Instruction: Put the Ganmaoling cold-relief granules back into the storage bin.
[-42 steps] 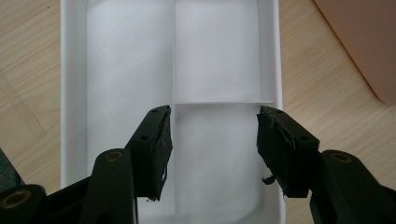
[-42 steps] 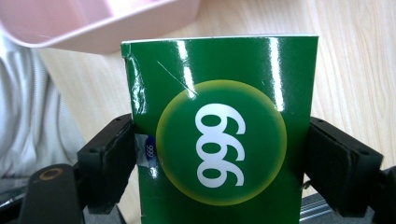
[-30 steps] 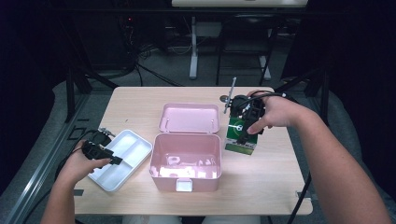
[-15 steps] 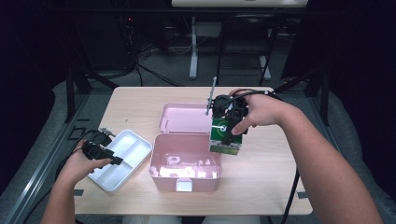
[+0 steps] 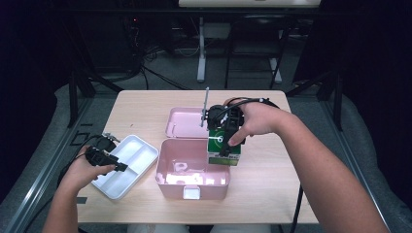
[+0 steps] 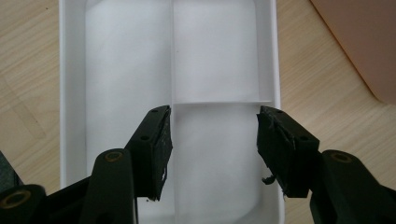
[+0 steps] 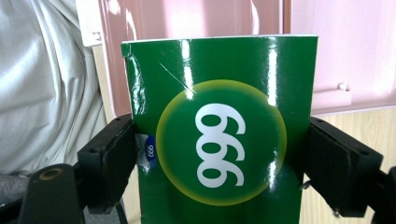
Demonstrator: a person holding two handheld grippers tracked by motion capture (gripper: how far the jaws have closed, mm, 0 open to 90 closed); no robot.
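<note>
I have the green box (image 5: pixel 224 147) pinched in my right gripper (image 5: pixel 224 138), one black jaw flat against each of its side faces, so the jaws are spread as wide as the box and no wider. In the right gripper view the box (image 7: pixel 219 135) stands up between the jaws, its white "999" in the yellow ring running lengthwise along it (so the long axis points away from my hand, out past the jaw tips).

What matters now is where the box hangs against the pink case (image 5: pixel 193 170). In the high view it is in the air over the case's far right corner, its lower end at about the rim and just in front of the open lid (image 5: pixel 183 122), which lies flat on the table beyond. The open tub of the case sits nearer to me and to the left of the box, so I judge that the move ahead is near and left, then down, with the long axis tipped to lie along the tub.

My left gripper (image 5: pixel 108 160) is well apart from all this, at the near left, hovering over the white tray (image 5: pixel 138 154). Its jaws stand wide open and hold nothing; between them I see the tray's divider (image 6: pixel 173 51).
</note>
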